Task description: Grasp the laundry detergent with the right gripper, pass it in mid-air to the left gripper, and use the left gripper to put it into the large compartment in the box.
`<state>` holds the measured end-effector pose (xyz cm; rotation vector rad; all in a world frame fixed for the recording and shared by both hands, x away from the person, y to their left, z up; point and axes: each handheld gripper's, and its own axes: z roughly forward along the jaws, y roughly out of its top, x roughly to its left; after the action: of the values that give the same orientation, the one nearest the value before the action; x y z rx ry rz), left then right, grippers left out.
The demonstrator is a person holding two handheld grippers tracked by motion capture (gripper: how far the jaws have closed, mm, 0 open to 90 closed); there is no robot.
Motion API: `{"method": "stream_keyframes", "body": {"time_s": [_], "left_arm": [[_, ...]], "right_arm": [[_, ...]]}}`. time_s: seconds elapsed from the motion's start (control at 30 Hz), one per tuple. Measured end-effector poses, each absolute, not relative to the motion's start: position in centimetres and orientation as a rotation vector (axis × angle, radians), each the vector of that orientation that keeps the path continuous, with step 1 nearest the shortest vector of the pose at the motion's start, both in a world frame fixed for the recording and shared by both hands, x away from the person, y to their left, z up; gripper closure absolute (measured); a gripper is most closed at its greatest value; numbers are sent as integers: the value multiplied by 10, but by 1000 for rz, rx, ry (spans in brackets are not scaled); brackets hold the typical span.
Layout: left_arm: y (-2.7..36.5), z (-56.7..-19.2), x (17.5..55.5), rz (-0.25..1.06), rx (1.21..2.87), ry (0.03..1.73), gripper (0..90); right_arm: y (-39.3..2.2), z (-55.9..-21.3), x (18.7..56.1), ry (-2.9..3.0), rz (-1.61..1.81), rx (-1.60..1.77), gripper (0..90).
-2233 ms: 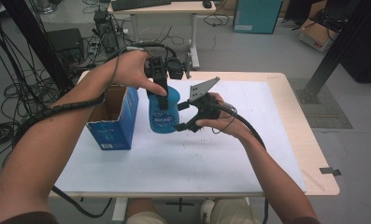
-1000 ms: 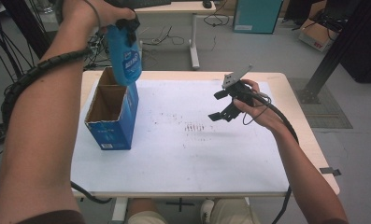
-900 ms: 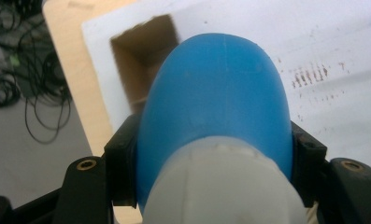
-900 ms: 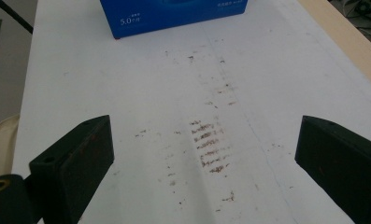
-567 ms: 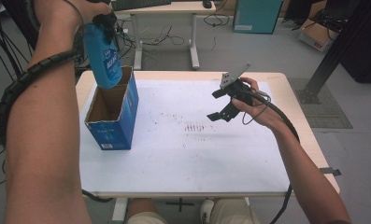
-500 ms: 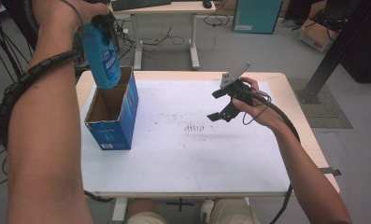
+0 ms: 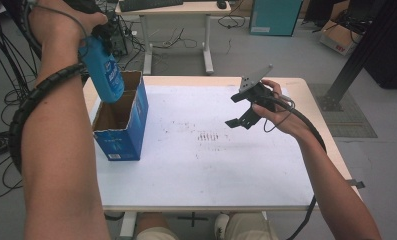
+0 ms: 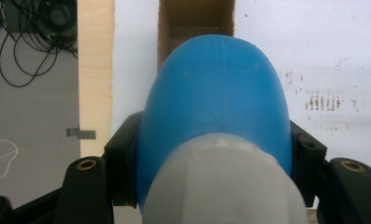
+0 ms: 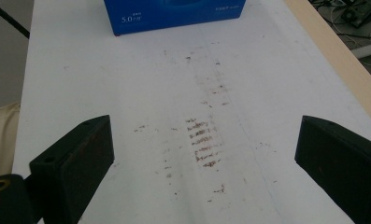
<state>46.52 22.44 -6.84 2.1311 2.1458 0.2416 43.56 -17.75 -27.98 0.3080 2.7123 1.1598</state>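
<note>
Clamped in the left tongs (image 7: 98, 42), the blue bottle (image 7: 104, 75) has swung from mid-worktop to above the open box (image 7: 122, 125), ready for lowering, while the right tongs (image 7: 242, 111) hover wide open, empty.

High view: above the near edge, facing forward and down over the whole desk (image 7: 196, 170). Claw views: close, aimed down at the desk; all three sharing the blue box (image 7: 123, 127) and stained desktop.

bottle (image 7: 105, 75) above open box (image 7: 121, 120), box on table's (image 7: 286, 165) left part
</note>
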Motion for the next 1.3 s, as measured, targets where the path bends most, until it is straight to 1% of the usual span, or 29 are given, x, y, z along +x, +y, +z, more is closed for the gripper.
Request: {"method": "stream_keyframes", "body": {"time_s": [0.53, 0.83, 1.0, 1.17, 1.23, 1.3], "left_arm": [[232, -95, 468, 234, 2094, 2175, 369], [234, -125, 470, 199, 2095, 2184, 369], [235, -139, 470, 195, 2090, 2189, 369], [236, -162, 469, 191, 2100, 2192, 369], [236, -165, 469, 190, 2100, 2194, 369], [234, -175, 468, 189, 2072, 2204, 369]], "right_arm": [[-177, -281, 432, 2715, 1121, 302, 47], [-177, -282, 433, 2715, 1104, 278, 47], [-176, -286, 432, 2727, 1088, 301, 48], [-174, -291, 431, 2741, 1080, 307, 49], [-174, -292, 432, 2743, 1082, 300, 50], [-172, -293, 431, 2746, 1082, 303, 50]]}}
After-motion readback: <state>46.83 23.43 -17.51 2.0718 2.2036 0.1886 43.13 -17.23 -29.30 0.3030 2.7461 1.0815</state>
